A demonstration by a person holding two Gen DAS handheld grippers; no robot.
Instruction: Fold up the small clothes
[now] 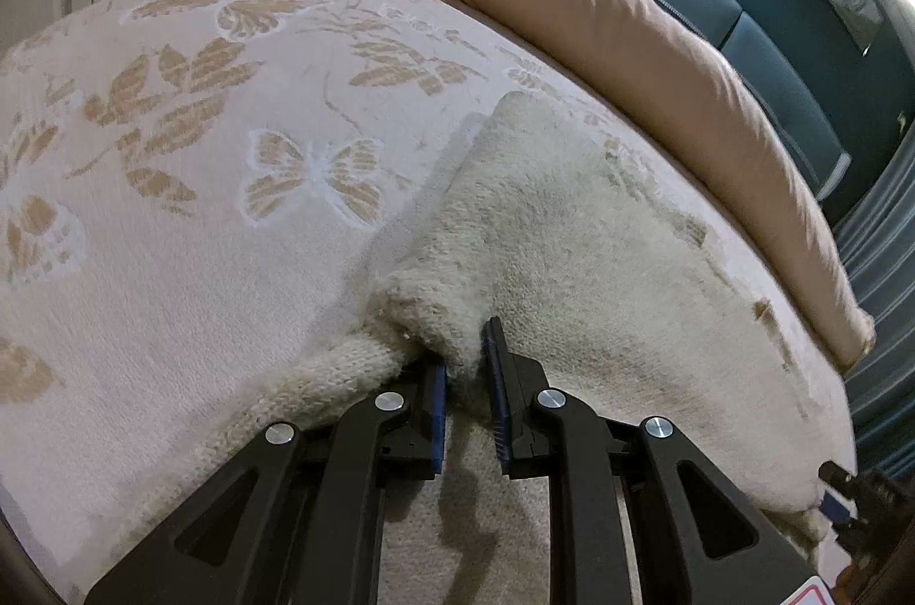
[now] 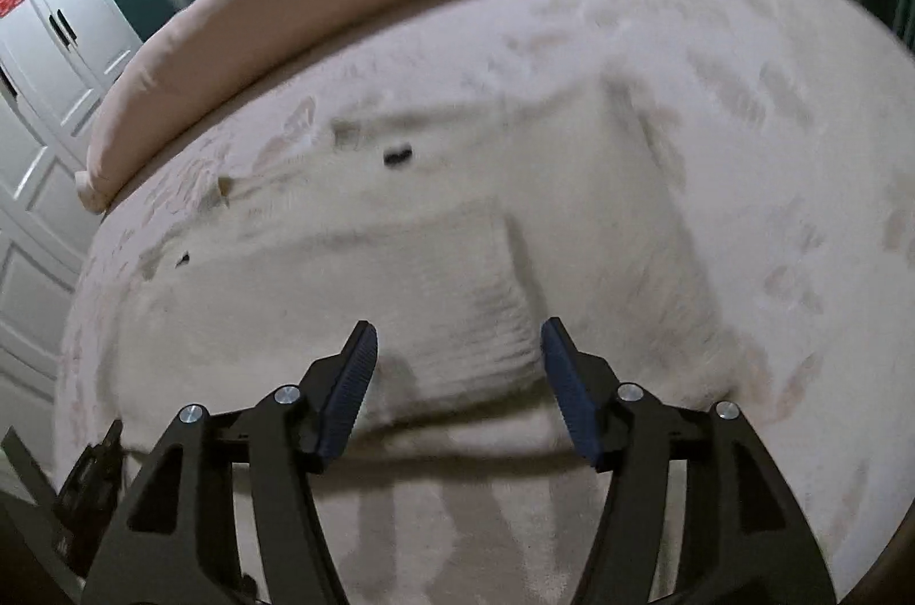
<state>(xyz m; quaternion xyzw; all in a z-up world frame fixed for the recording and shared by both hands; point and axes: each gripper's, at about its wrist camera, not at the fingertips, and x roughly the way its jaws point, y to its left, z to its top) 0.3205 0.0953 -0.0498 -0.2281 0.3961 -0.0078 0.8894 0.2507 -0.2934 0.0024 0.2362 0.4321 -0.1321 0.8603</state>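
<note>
A cream knitted garment (image 1: 572,233) lies spread on the bed. My left gripper (image 1: 466,365) is shut on a bunched fold of the garment at its near left edge, with knit cloth pinched between the blue pads. In the right wrist view the same cream garment (image 2: 434,262) lies flat, with a folded ribbed panel in front of the fingers. My right gripper (image 2: 457,342) is open and empty, just above the garment's near edge. The right gripper's tip (image 1: 840,482) also shows at the far right of the left wrist view.
The bed has a pale cover with tan leaf and butterfly patterns (image 1: 229,119). A long beige pillow (image 1: 629,50) lies along the far edge against a teal padded headboard (image 1: 772,4). White wardrobe doors (image 2: 51,50) stand to the left.
</note>
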